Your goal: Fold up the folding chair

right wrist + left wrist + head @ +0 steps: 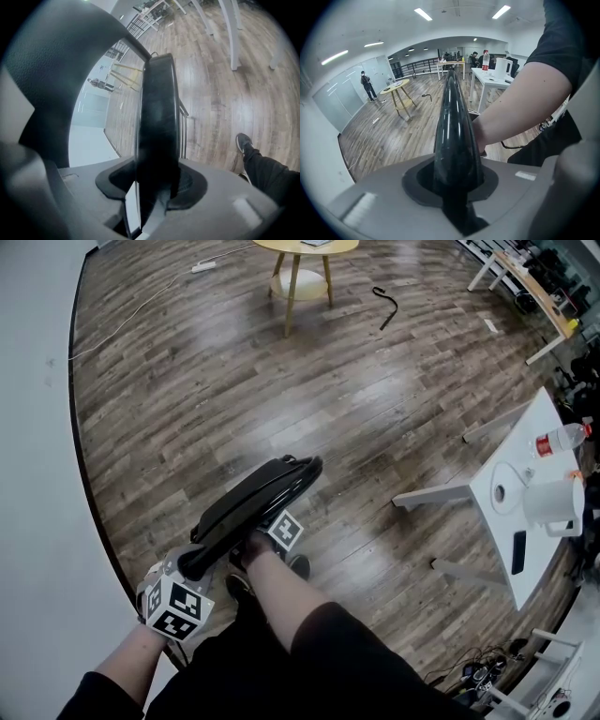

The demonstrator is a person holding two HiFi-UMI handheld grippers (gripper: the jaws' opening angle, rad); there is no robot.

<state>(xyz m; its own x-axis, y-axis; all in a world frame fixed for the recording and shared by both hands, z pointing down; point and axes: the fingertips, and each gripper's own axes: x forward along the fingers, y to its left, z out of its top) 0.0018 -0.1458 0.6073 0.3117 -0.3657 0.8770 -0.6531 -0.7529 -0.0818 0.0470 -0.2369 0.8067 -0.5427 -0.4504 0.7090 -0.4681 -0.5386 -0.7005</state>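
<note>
The black folding chair [258,493] stands folded flat on the wood floor, just in front of my legs. My left gripper [195,561] is shut on the near lower end of its padded edge. In the left gripper view the glossy black edge [452,122] runs up from between the jaws of that gripper [457,190], with my right forearm [520,108] crossing behind it. My right gripper [267,538] is shut on the chair a little farther along. In the right gripper view a thick black panel [157,117] fills the gap of that gripper [154,187], and thin metal frame tubes [183,126] show beside it.
A white wall [37,427] runs close on the left. A white table [525,493] with a kettle [551,502] and a bottle [562,439] stands to the right. A round wooden table [302,249] and a black cable [384,304] lie farther ahead. My shoe [298,565] is beside the chair.
</note>
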